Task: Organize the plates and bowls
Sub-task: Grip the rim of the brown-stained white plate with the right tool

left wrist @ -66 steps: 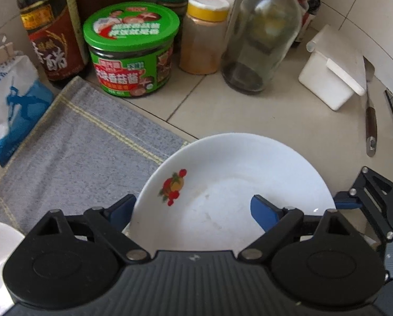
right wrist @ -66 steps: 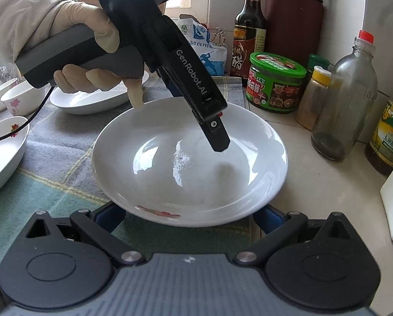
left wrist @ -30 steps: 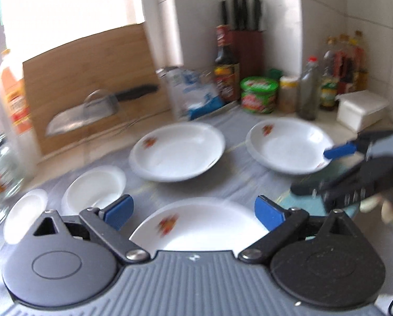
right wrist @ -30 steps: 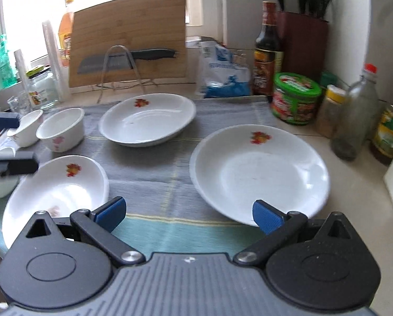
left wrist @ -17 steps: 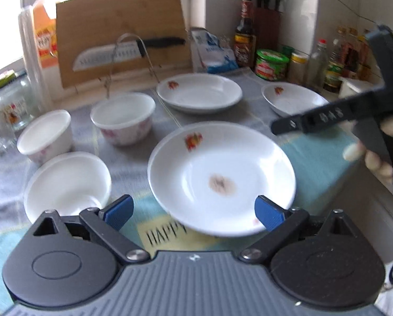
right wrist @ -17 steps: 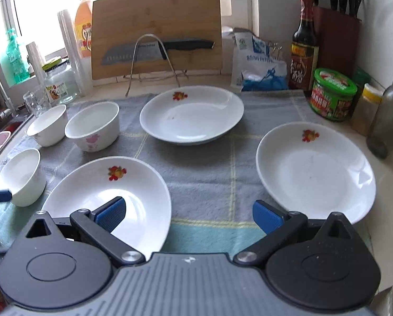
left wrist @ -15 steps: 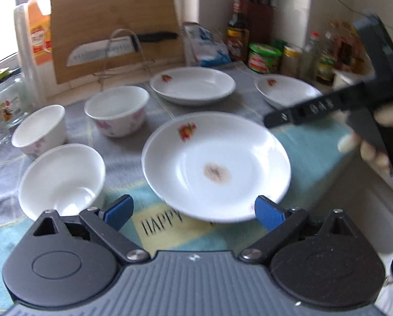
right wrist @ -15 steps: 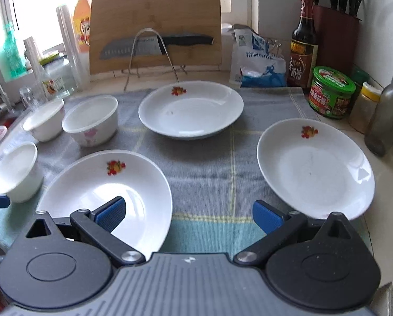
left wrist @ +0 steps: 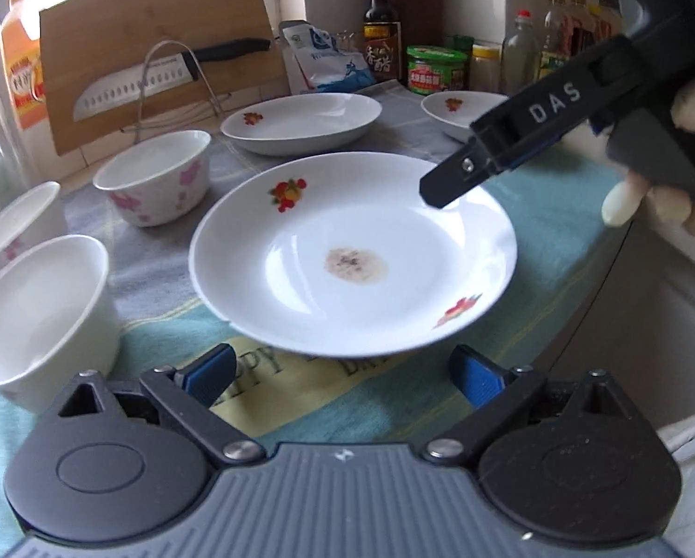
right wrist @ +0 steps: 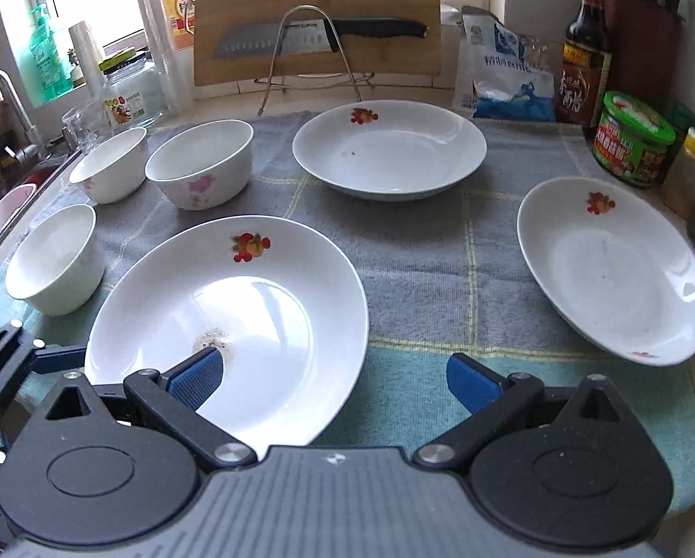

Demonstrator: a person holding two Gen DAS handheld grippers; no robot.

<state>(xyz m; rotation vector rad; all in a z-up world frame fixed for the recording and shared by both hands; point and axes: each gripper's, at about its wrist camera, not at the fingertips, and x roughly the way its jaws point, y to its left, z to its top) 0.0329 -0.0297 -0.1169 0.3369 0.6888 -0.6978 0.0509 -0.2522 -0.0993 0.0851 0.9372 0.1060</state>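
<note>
Left wrist view: left gripper [left wrist: 343, 374] wide and empty, now low before the stained plate [left wrist: 352, 251] on the cloth-covered surface [left wrist: 394, 390], no longer over the far plate [right wrist: 612, 269]. Right gripper [right wrist: 333, 379] likewise wide, empty. Likely next pick; nothing stacked yet.

In the right wrist view, the near rim of the stained plate [right wrist: 263, 307] is hidden behind the right gripper [right wrist: 333, 379] body. The far right plate [left wrist: 459, 109] in the left wrist view is partly covered by the other gripper's arm. The nearest bowl [left wrist: 36, 311] is cut by the left edge. Small print on the green jar [right wrist: 633, 146] is too small to read.
</note>
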